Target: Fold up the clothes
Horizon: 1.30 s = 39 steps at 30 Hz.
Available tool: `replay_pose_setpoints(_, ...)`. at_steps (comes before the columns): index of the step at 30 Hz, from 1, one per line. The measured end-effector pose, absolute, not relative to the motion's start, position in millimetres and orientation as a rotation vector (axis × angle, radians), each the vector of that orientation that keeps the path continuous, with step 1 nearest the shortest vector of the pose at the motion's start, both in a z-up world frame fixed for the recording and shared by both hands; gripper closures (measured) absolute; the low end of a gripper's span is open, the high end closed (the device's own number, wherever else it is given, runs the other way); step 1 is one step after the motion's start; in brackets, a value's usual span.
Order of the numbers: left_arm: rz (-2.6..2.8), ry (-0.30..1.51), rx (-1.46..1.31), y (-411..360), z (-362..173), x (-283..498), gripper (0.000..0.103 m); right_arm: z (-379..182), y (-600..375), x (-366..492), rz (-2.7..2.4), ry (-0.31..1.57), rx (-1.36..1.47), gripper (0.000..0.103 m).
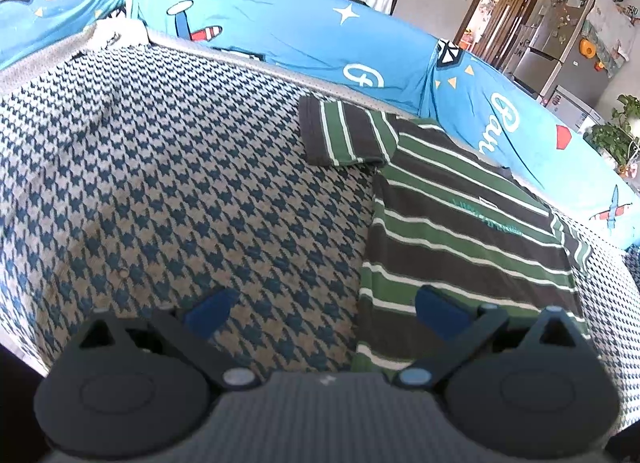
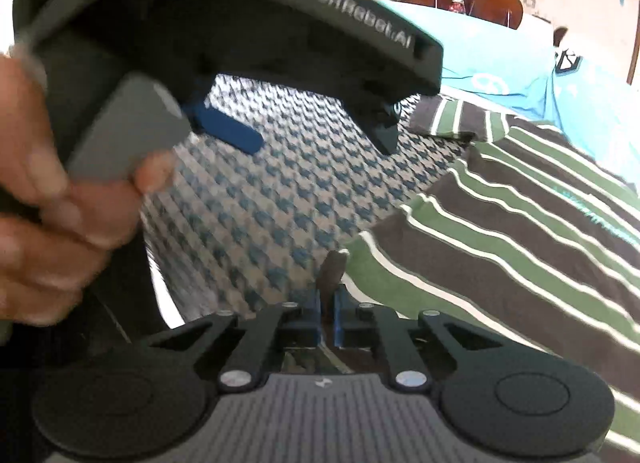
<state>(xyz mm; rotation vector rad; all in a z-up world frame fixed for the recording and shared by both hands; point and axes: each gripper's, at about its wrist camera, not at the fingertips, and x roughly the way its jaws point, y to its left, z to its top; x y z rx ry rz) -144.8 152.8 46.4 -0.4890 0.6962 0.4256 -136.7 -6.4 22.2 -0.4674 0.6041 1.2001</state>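
Striped shirt (image 1: 460, 231) is thin knit, by the look of it: light, floppy, no stiffness, will sag and drag wherever it isn't held. Best grabbed at hem corners or side seams, pinching the full thickness of the edge; a mid-panel grab would likely just bunch it.

Look: dark brown with green bands and thin white lines, small teal lettering on the chest. Lies flat, mostly smoothed, on the houndstooth cover (image 1: 180, 183) of what looks like a sofa seat, up against the blue cartoon-print back cushions (image 1: 300, 35). One sleeve (image 1: 344, 131) sticks out to the side, not folded in yet.

Right gripper (image 2: 329, 313): fingers pressed together, pinching a small tuft of the shirt's near edge.

Left gripper (image 1: 320, 309): fingers spread wide, holding nothing, over the shirt's lower left edge. In the right wrist view the person's hand (image 2: 52, 199) holds it, just beside the right one.
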Motion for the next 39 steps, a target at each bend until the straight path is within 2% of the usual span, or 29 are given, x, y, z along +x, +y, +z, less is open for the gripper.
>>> replay_pose_setpoints(5,0.455,0.675,-0.455,152,49,-146,0.0,30,-4,-128,1.222,0.655,-0.368,0.094)
replay_pose_setpoints(12,0.451,0.694,-0.439,148,46,-142,0.0,13,-8,-129,1.224,0.714,-0.398,0.093)
replay_pose_setpoints(15,0.452,0.703,-0.432,146,44,-140,0.0,18,-16,-122,1.238,0.751,-0.345,0.087)
replay_pose_setpoints(21,0.446,0.714,-0.42,143,38,-135,0.0,26,-39,-121,1.259,0.775,-0.287,0.086)
replay_pose_setpoints(24,0.432,0.718,-0.409,138,36,-131,0.0,28,-49,-114,1.188,0.762,-0.27,0.084)
replay_pose_setpoints(29,0.383,0.728,-0.382,126,32,-122,0.0,37,-84,-92,1.0,0.696,-0.221,0.068)
replay_pose_setpoints(39,0.285,0.732,-0.283,91,22,-98,0.0,38,-128,-28,0.651,0.646,-0.13,0.066)
